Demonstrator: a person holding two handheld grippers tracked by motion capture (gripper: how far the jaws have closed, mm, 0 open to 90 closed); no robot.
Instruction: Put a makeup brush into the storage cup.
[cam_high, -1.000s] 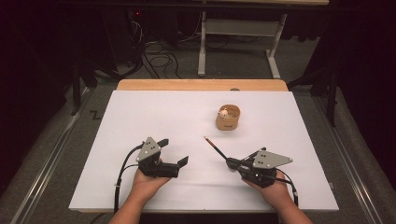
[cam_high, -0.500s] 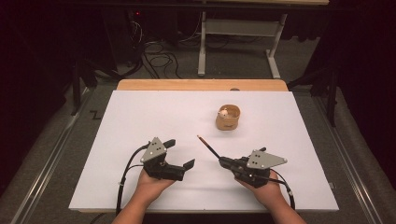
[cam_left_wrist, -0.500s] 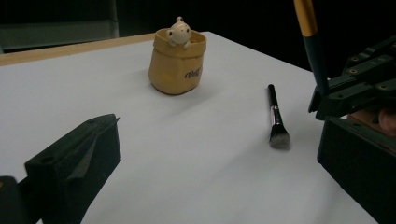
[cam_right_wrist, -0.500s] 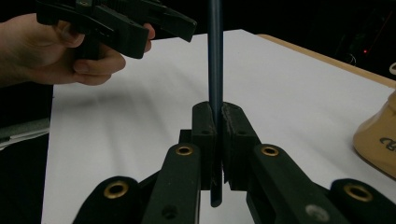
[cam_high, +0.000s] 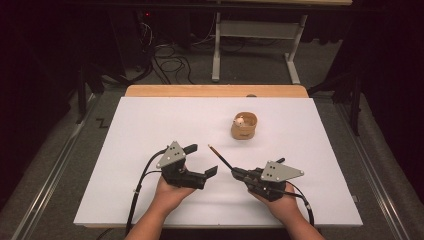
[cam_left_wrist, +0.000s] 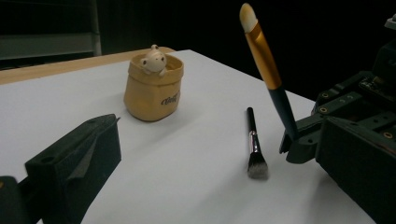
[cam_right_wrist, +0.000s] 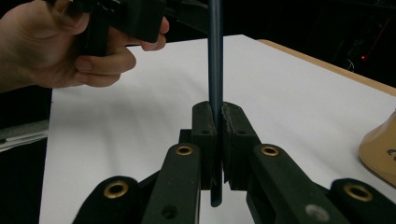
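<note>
In the high view my right gripper (cam_high: 235, 173) is shut on the dark handle of a makeup brush (cam_high: 220, 157). The brush slants up and away to the left, with a gold ferrule and pale tip (cam_left_wrist: 254, 32). In the right gripper view the jaws (cam_right_wrist: 215, 121) pinch the handle (cam_right_wrist: 215, 70) between them. My left gripper (cam_high: 201, 160) stands wide open just left of the brush, nothing between its fingers (cam_left_wrist: 79, 158). A second, smaller black brush (cam_left_wrist: 254, 144) lies flat on the white sheet. Beyond them stands a tan pouch-shaped cup (cam_high: 244, 126) with a small figurine (cam_left_wrist: 153, 59) on its rim.
A white sheet (cam_high: 150, 125) covers the table, with a wooden edge (cam_high: 215, 90) at the far side. Past the table are dark floor, cables and a desk frame (cam_high: 260, 45). The hand holding the left gripper (cam_right_wrist: 70, 51) shows close in the right gripper view.
Both grippers have drawn toward each other near the table's front. The held brush has moved left with the right gripper. The left gripper stays open.
</note>
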